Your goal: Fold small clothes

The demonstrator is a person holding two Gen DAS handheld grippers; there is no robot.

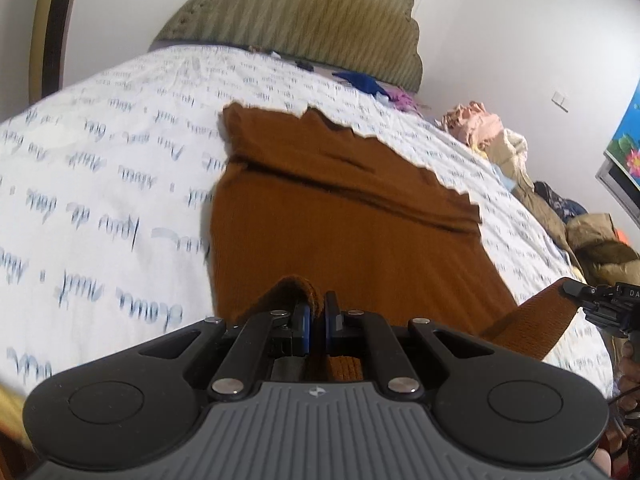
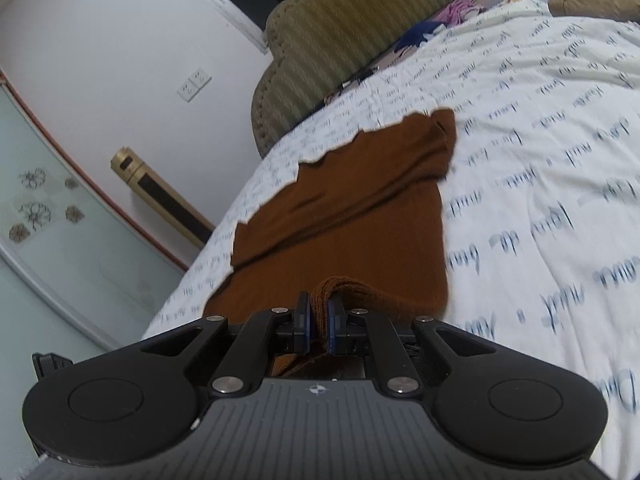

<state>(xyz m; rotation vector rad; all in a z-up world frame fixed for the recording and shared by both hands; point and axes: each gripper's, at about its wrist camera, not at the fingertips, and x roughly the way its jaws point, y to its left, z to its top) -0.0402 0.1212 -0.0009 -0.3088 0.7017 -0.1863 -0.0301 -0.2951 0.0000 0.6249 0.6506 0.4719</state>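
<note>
Brown garment (image 1: 352, 216), a ribbed knit piece, lies spread on the bed (image 1: 100, 208) with its near edge lifted off the sheet at two points. Left gripper (image 1: 316, 312): blue-padded fingers (image 1: 304, 320) drawn narrow, pinching a raised fold of the garment's near edge. Right gripper (image 2: 318, 316): fingers (image 2: 334, 322) likewise narrow, closed on a second bunched fold of the same edge; in the left wrist view this gripper appears at the right margin (image 1: 600, 300), with a brown corner held up at its tip. Beyond the grippers the garment runs flat across the bed, crossed by a fold line, its far edge scalloped. The sheet is white with blue script lettering. At the far side of the bed, a pile of mixed clothes (image 1: 492, 128) and a blue cloth (image 1: 360, 80) lie well apart from the garment. Behind them stands an olive padded headboard (image 1: 300, 12) against a white wall.
</note>
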